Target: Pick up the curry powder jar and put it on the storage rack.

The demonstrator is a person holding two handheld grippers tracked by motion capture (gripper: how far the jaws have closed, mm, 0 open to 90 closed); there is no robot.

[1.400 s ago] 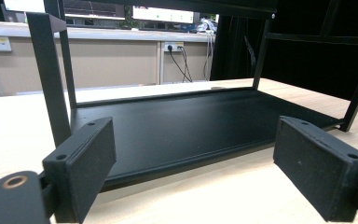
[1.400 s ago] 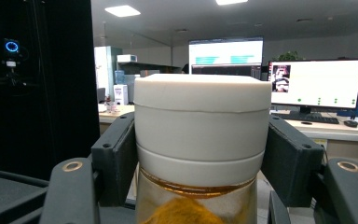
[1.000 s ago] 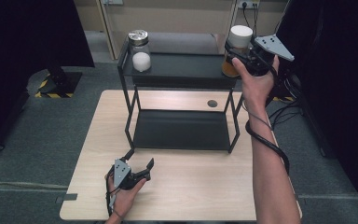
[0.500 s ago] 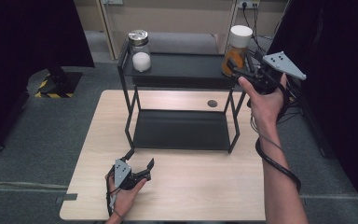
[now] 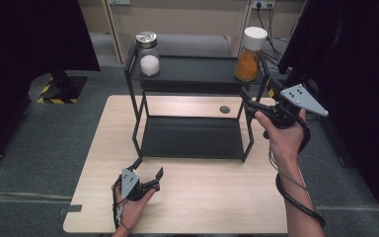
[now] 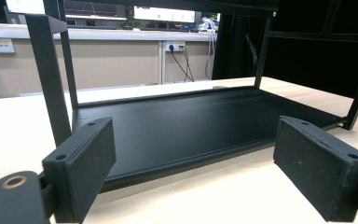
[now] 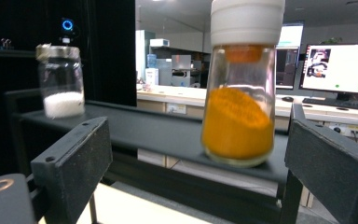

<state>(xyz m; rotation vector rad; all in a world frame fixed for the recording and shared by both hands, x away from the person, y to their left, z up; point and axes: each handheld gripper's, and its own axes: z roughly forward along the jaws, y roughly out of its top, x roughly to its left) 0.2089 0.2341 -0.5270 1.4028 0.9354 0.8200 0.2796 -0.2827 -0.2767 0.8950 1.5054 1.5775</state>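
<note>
Grey floor and dark curtains surround a light wooden table [image 5: 187, 202] with a black 2-tier rack [image 5: 192, 74] on it. Upper right of the high view, a jar of orange powder [image 5: 249, 54] with a white lid stands on the rack's top shelf, right end. Right gripper [image 5: 249, 101] sits just below and right of it, jaws wide, just opened further, nothing between them. Upper left of the shelf has a jar of white powder [image 5: 149, 55]. Left gripper [image 5: 148, 177] rests low on the table, jaws wide apart, empty.
</note>
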